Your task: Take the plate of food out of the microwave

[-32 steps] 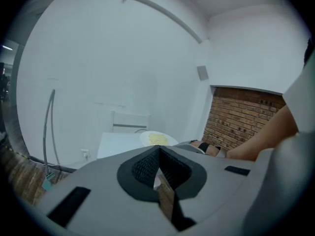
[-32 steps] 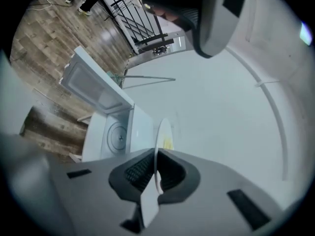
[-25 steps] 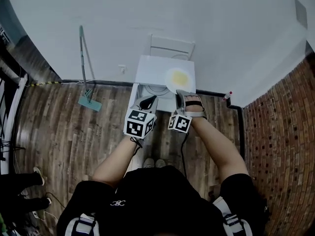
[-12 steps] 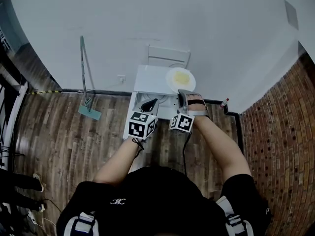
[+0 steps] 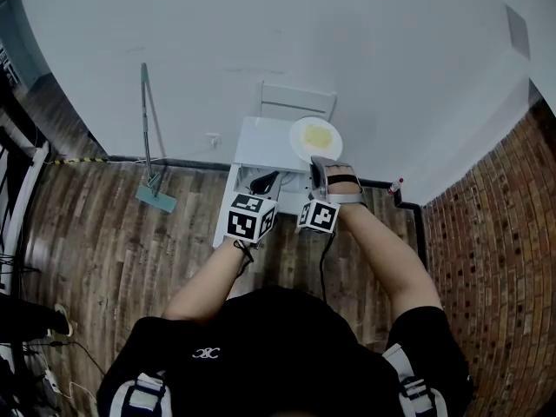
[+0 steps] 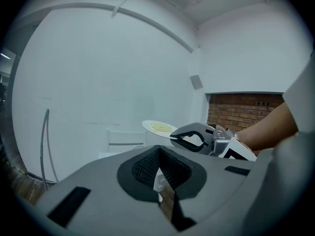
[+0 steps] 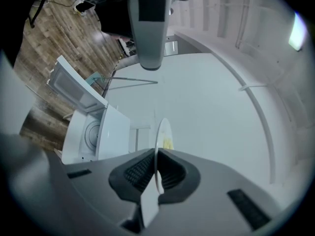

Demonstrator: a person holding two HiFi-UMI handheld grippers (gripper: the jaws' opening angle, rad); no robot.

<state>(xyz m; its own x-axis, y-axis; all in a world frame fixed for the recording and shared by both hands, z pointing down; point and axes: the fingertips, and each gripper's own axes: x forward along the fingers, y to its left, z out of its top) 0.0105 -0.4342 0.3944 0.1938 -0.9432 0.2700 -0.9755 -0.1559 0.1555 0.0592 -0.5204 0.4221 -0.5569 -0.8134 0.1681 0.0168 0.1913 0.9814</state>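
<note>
Overhead, head view: a white microwave (image 5: 261, 144) stands against the white wall, with wood floor (image 5: 113, 224) in front and a brick wall (image 5: 495, 233) to the right.

- **Plate** (image 5: 315, 137): white, with yellow food (image 5: 318, 134) on it. It is out of the oven and held over the oven's top right corner, its far edge near the wall.
- **Room to move:** it lies back toward the person.
- **Mop** (image 5: 146, 129): leans left of the oven, well apart from it.
- **Red-capped bottle** (image 5: 397, 186): by the skirting at right.
- **Behind the oven:** possibly a white chair back (image 5: 297, 104), hard to make out.

Right gripper view alone shows the microwave door (image 7: 74, 87) swung open and the turntable (image 7: 91, 134) inside.

Left gripper view alone shows the plate (image 6: 158, 127) side-on and level.

- **Right gripper** (image 5: 318, 163): pinching the plate's near rim, a pad on each face (image 7: 156, 154).
- **Left gripper** (image 5: 263, 182): claw pressed together with nothing in it (image 6: 158, 151). It sits just beside the right one and apart from the plate.
</note>
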